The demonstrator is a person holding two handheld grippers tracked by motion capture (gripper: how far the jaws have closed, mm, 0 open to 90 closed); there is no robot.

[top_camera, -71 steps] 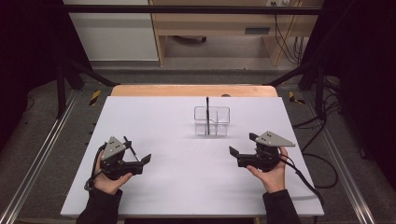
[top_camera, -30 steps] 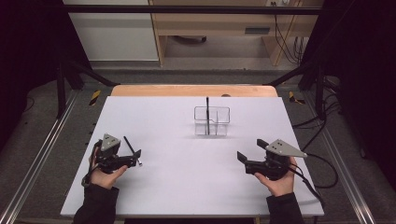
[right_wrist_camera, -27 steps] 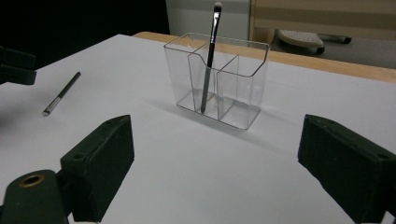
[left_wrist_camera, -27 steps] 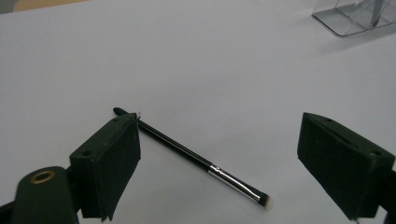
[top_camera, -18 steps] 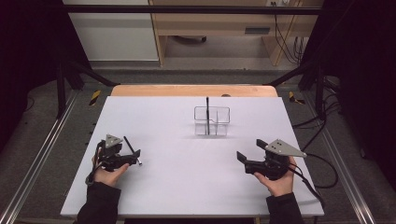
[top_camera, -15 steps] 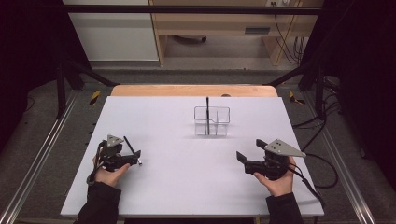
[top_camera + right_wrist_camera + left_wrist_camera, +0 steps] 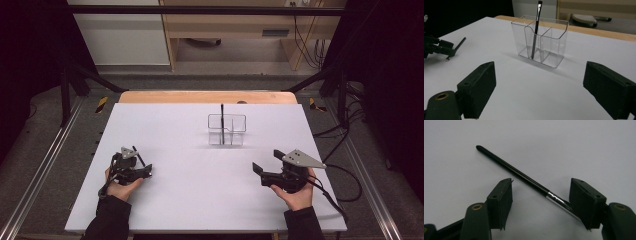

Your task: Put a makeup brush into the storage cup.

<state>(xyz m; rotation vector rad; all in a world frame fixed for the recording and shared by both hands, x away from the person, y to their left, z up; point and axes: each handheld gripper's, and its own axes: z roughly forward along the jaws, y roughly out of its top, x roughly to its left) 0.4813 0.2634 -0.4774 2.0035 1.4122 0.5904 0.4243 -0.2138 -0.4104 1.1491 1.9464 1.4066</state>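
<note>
Work in hand: picking a thin black brush [image 7: 524,178] off the white table [image 7: 200,200], most likely to stand it in the clear organiser [image 7: 227,130] alongside the upright brush [image 7: 222,116] that already sits in one of its compartments.

Where the brush is: flat on the table at the person's left, lying slantwise between the jaws of the left gripper [image 7: 544,202]. Its rounded handle tip points away from the gripper; the silver ferrule [image 7: 556,199] sits close to one jaw.

Left gripper: jaws apart, straddling the brush. One pad appears to touch the ferrule end, though the angle is too steep to be sure; the other pad stands clear of the shaft. Nothing is clamped yet.

Right gripper [image 7: 541,90]: jaws wide apart, empty, held above the table on the right and facing the organiser, well apart from it.

How the brush will handle: light, stiff and slender, with a glossy round shaft that will likely roll or slip sideways as the pads close. The bristle end is hidden behind the jaw and is the soft part to avoid crushing.

Where to take hold: across the black handle just past the ferrule, pads square to the shaft, so it does not swivel when lifted.

Risk: closing off-centre could flick the brush out rather than trap it.
</note>
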